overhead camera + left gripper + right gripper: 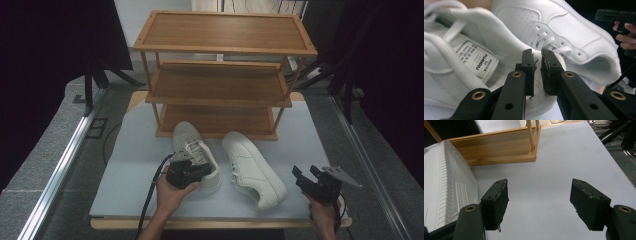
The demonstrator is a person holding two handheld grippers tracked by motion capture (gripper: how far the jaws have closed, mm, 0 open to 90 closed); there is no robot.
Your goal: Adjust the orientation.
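Note:
Two white sneakers lie side by side on a grey mat (131, 150) in front of a wooden rack. My left gripper (197, 169) hovers at the heel opening of the left sneaker (196, 145). In the left gripper view its jaws (537, 58) stand a narrow gap apart over that sneaker's collar (461, 75), with nothing pinched between the pads. The right sneaker (255, 170) lies on its side beyond them (574, 32). My right gripper (306, 173) is held above the mat to the right of that sneaker, wide open and empty (539, 185). The ribbed sole (446, 182) shows at its left.
A three-tier wooden shoe rack (220, 80) stands at the back of the mat, and its bottom shelf (499, 150) is bare. Bare mat (564, 157) stretches ahead of the right gripper. The table's front edge (220, 223) runs close to both hands. Dark curtains flank the table.

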